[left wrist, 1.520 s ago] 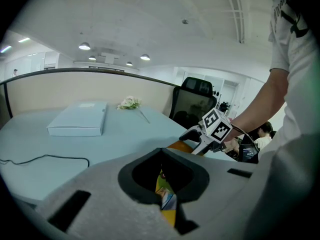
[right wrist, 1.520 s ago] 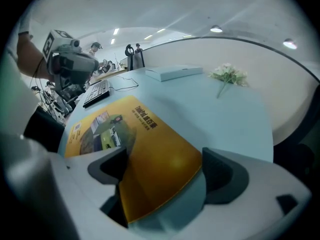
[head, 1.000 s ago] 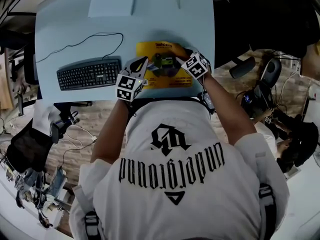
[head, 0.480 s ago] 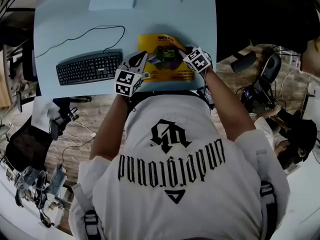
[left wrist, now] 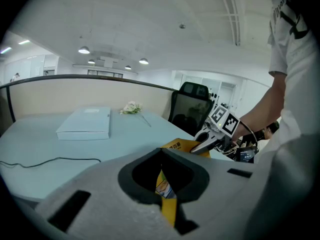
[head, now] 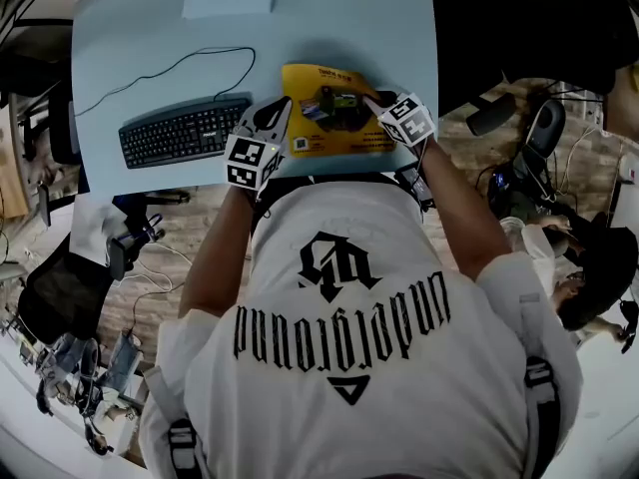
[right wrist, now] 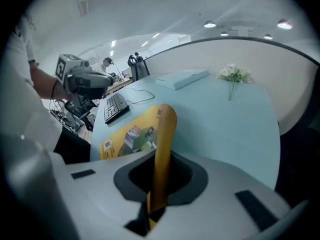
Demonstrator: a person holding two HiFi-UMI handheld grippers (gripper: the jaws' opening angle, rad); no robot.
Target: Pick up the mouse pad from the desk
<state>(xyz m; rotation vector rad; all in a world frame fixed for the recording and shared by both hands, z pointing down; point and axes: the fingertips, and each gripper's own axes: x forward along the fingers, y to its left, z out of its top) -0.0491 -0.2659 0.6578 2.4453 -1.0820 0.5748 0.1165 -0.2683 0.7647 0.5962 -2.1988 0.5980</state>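
Yellow mouse pad (head: 339, 140) clamped edge-on in the jaws of left gripper (head: 283, 116) and right gripper (head: 373, 104)

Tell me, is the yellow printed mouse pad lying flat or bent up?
Bent up: the mouse pad curls upward where the right gripper is shut on it; the left gripper pinches its other side.

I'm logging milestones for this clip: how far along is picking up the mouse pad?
Done: both grippers are shut on the yellow mouse pad, left gripper on one edge, right gripper on the other. In hand: the lift; the pad's edge curls up at the right gripper. Left: raising it clear of the desk.
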